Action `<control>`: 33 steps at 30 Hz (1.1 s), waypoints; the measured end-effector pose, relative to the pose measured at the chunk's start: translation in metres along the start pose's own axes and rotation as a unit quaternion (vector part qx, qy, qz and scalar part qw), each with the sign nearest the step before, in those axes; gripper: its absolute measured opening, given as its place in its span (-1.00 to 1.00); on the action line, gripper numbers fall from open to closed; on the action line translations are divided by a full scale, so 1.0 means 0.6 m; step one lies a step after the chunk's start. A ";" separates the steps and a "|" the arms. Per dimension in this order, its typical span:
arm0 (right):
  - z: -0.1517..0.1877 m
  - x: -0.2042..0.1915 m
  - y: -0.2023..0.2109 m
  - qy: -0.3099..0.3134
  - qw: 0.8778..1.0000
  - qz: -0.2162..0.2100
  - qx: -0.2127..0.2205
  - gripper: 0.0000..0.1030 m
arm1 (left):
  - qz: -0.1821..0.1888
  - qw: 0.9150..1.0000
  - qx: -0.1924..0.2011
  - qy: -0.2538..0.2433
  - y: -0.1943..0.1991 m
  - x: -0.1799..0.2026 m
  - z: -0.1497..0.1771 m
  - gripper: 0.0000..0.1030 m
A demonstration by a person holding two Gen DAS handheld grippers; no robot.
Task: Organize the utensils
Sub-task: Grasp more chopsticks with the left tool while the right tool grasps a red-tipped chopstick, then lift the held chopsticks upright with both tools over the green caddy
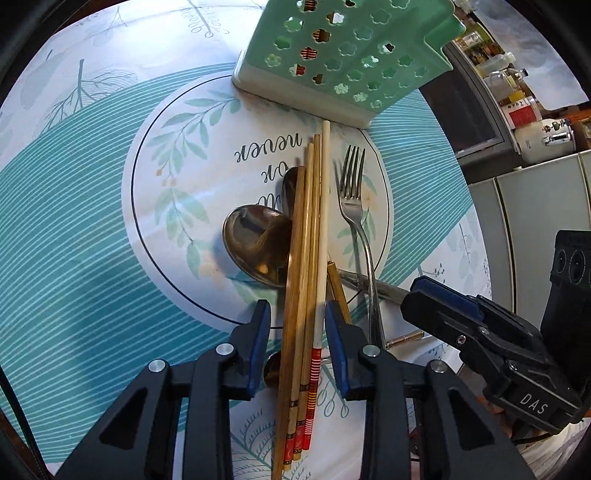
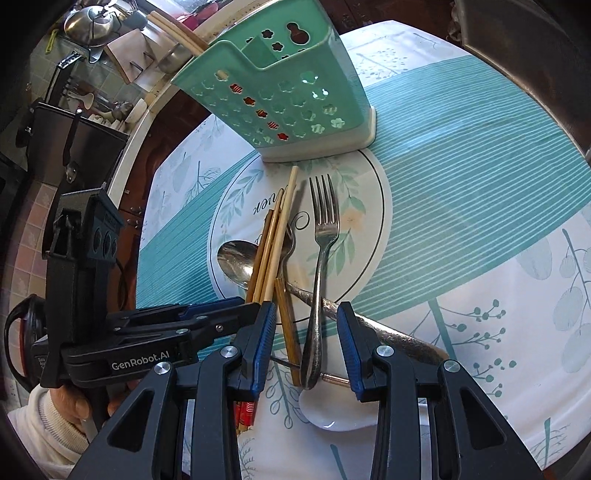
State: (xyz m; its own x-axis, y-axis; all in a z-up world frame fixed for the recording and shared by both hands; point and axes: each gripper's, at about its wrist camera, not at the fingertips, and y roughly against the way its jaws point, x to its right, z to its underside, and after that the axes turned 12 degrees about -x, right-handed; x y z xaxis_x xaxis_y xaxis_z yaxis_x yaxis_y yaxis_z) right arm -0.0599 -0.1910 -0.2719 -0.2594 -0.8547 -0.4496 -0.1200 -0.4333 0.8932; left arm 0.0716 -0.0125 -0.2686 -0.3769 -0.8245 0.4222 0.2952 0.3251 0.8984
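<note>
A bundle of wooden chopsticks (image 1: pixel 306 240) lies on the patterned tablecloth, partly over a metal spoon (image 1: pixel 255 243). My left gripper (image 1: pixel 297 325) straddles the bundle's lower part; its blue pads stand slightly off the sticks, so it is open. A steel fork (image 2: pixel 323 221) lies to the right of the chopsticks (image 2: pixel 273 240). Its handle runs between the fingers of my right gripper (image 2: pixel 306 328), which is open with clear gaps on both sides. The green perforated utensil holder (image 1: pixel 347 55) (image 2: pixel 288 99) stands just beyond, with red-patterned sticks showing through its holes.
A single darker chopstick (image 2: pixel 286 325), a long metal handle (image 2: pixel 388 332) and a white ceramic spoon (image 2: pixel 332 410) lie under and around the fork. A counter with bottles (image 1: pixel 517 92) and pots (image 2: pixel 92 22) lies past the table edge. A white-sleeved hand (image 2: pixel 48 417) holds the left gripper.
</note>
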 end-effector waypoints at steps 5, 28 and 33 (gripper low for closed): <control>-0.003 0.005 -0.001 -0.002 1.000 -0.004 0.001 -0.33 | -0.024 1.000 -0.011 -0.017 -0.003 0.015 -0.008 -0.45; -0.032 -0.011 -0.003 0.013 1.000 -0.022 0.003 -0.33 | -0.013 0.999 -0.035 -0.004 -0.017 0.027 -0.026 -0.92; -0.043 -0.021 -0.012 0.017 0.999 -0.035 -0.006 -0.33 | 0.004 1.000 -0.023 0.002 -0.001 0.017 -0.015 -0.93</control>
State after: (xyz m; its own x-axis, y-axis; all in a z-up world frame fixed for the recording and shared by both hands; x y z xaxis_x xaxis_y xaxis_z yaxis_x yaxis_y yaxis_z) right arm -0.0313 -0.1843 -0.2729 -0.2190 -0.8310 -0.5113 -0.1255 -0.4957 0.8594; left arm 0.0754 -0.0254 -0.2661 -0.3697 -0.8239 0.4295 0.3389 0.3108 0.8880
